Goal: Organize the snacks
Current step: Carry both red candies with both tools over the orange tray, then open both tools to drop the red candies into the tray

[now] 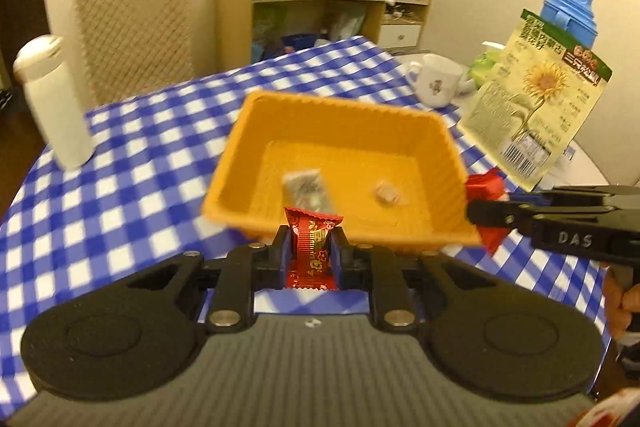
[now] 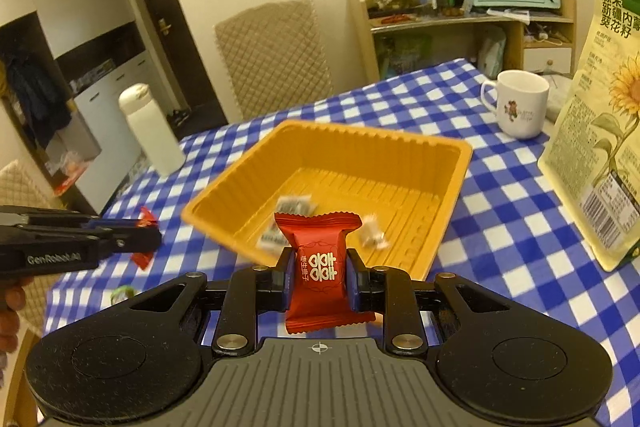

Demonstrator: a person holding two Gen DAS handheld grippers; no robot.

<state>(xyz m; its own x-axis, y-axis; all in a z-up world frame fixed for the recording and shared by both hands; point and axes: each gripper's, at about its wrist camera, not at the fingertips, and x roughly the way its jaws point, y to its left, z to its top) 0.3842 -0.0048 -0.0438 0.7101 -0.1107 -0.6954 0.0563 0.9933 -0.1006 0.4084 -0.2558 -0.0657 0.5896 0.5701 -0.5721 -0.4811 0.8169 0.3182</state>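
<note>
An orange plastic tray sits on the blue checked tablecloth and holds two or three small wrapped snacks. My left gripper is shut on a red wrapped candy just before the tray's near rim; it also shows in the right wrist view. My right gripper is shut on a red candy packet with white characters near the tray's near edge; in the left wrist view it sits at the tray's right corner.
A white bottle stands left of the tray. A white mug and a sunflower seed bag stand right. A small green-wrapped snack lies on the cloth. A chair and shelf stand behind.
</note>
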